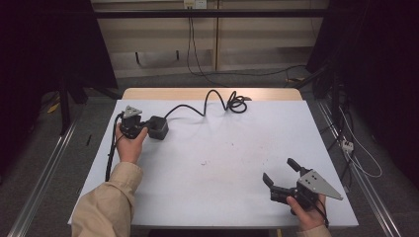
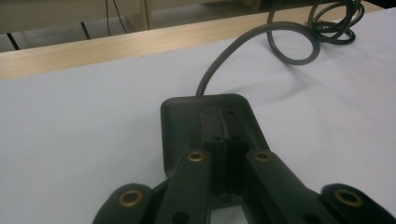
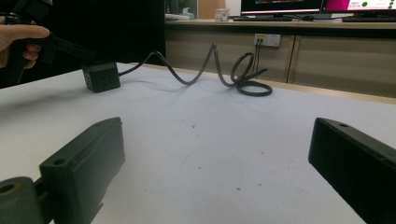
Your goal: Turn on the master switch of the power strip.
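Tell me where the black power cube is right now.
In the high view the black power cube sits at the table's far left, against the left gripper, whose closed jaws rest on its top; its cable trails right.

table (image 1: 207, 192): white cover | on it: black power cube (image 1: 158, 128), coiled cable (image 1: 232, 102)

Office or lab room: monitors (image 3: 299, 5) on rear desk, wall sockets (image 3: 267, 39), floor cables, white tabletop (image 1: 222, 163).

Black power cube (image 1: 158, 128), far-left tabletop.
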Tool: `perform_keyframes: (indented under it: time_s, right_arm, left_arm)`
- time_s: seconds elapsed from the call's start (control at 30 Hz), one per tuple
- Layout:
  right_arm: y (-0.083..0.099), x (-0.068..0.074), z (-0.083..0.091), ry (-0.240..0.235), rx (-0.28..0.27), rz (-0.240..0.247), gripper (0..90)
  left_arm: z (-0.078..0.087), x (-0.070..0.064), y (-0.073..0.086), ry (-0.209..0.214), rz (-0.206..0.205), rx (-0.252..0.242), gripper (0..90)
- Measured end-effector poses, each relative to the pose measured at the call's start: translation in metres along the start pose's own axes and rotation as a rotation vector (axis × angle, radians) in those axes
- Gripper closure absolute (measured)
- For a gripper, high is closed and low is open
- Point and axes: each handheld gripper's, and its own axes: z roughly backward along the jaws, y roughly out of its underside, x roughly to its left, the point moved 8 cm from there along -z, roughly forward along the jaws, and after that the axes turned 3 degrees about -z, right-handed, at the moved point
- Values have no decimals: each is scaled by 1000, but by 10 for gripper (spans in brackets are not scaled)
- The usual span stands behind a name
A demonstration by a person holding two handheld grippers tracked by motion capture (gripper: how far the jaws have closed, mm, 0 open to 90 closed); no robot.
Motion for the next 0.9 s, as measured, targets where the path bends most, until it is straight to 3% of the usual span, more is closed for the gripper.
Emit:
perform_keyframes:
  time_s: [0.9]
  right_arm:
    - [-1,1,0,-1,-2,-2,30]
  left_arm:
    - [0,0,1,-4,3,4,900]
